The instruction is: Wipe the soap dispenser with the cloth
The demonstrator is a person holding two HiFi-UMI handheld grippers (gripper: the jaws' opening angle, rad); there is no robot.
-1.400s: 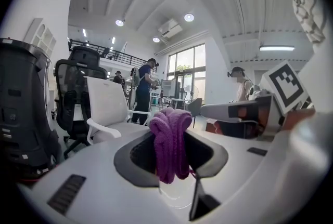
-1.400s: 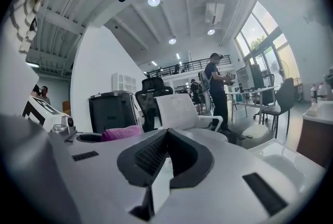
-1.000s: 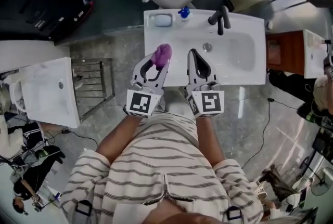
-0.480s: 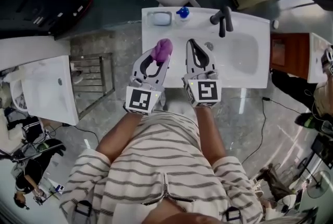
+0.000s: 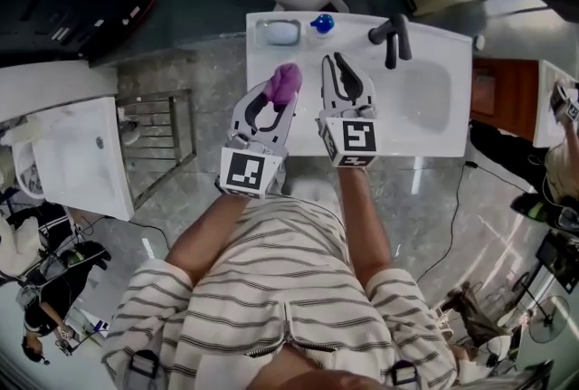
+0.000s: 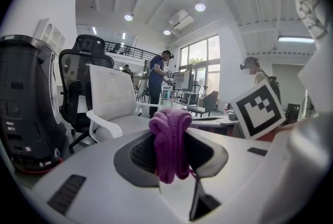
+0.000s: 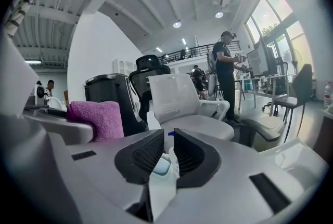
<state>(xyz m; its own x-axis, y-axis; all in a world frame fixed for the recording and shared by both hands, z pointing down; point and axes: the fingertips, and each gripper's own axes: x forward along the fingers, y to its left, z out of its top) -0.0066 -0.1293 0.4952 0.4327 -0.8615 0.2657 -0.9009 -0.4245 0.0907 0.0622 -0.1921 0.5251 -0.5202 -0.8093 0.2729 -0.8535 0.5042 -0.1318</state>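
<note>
**Reaching toward the dispenser, wiping not yet begun**

My left gripper [image 5: 274, 99] is closed firmly on the purple cloth [image 5: 284, 83]. The cloth is bunched between the pads and sticks out above them as a thick fold. My right gripper [image 5: 339, 62] holds nothing. Its jaws have just been opening and now stand a small way apart, with only air between the pads.

Both grippers hang over the front part of the white washbasin [image 5: 425, 130], side by side and near each other. The soap dispenser [image 5: 321, 23], with its blue top, stands at the back edge of the washbasin, between the soap dish [image 5: 279, 33] and the dark tap [image 5: 393, 37]. It is ahead of my right gripper and apart from both grippers. The cloth does not touch it.

I judge that I am in the approach step. Next, I think the right gripper must open wider and go forward to steady the body of the dispenser, because the present gap looks too narrow for it. Then the left gripper can bring the cloth against the dispenser and rub. The dispenser may tip if I push it before it is held.
</note>
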